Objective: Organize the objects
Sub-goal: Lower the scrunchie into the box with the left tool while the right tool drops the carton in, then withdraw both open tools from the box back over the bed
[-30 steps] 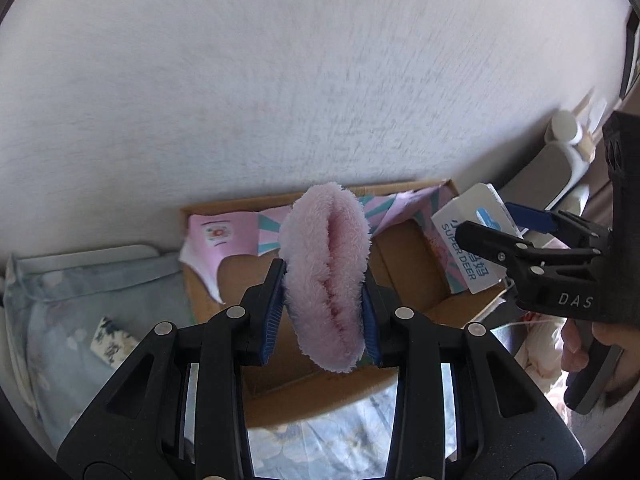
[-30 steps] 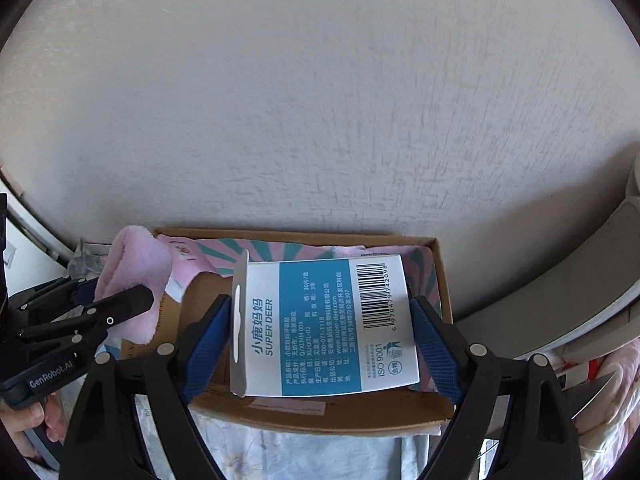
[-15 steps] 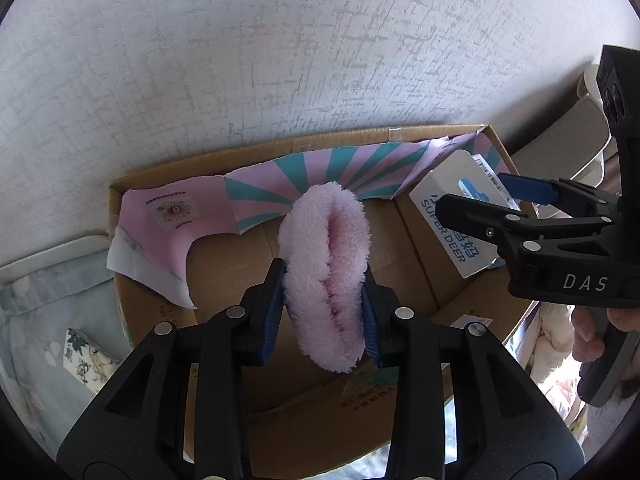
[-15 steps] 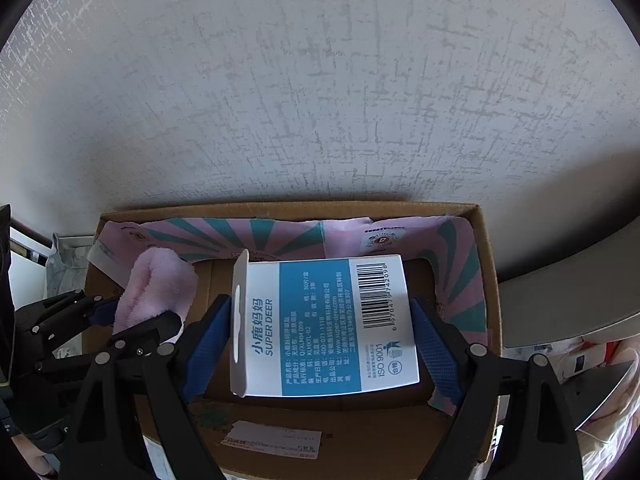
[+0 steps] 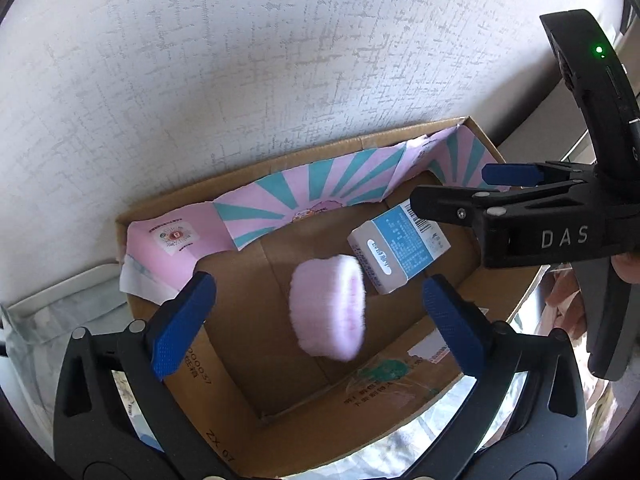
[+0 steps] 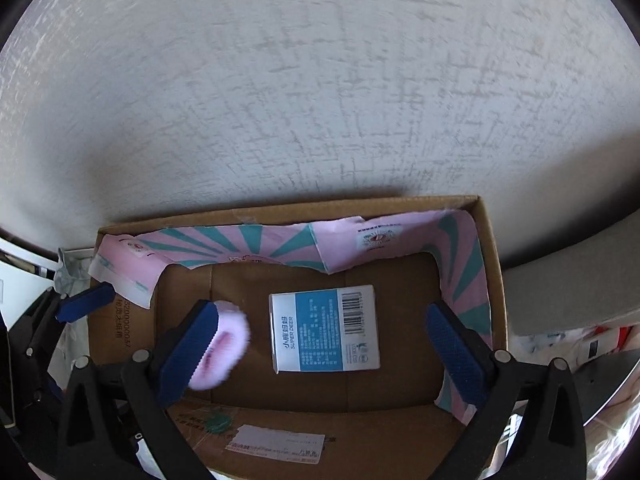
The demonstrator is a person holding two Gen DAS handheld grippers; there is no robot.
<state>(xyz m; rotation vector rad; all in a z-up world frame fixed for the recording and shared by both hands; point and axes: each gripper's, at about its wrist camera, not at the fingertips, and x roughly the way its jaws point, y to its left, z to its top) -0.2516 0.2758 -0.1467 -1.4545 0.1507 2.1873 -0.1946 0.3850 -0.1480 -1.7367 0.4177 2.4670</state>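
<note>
Both tools are spread wide and hold nothing, poised over the open cardboard box [image 6: 490,264] that sits against the textured wall. The left tool [image 5: 320,316] has its blue pads far apart, and the pink fluffy item [image 5: 328,308] shows blurred between and below them, apparently dropping toward the box floor. The right tool [image 6: 320,344] is just as wide, with the blue-and-white Super Deer packet [image 6: 325,328] lying between its fingers but below them, label up on the cardboard bottom or very near it; I cannot tell whether it has fully settled. In the right view the pink item sits just left of the packet, partly hidden behind the tool's left pad; in the left view the two look close enough to touch. To finish this step well, I would lift both tools straight up and clear of the box walls, keeping the fingers spread so no pad catches the fluff or nudges the packet against the pink-and-teal paper lining [image 6: 256,240].
</note>
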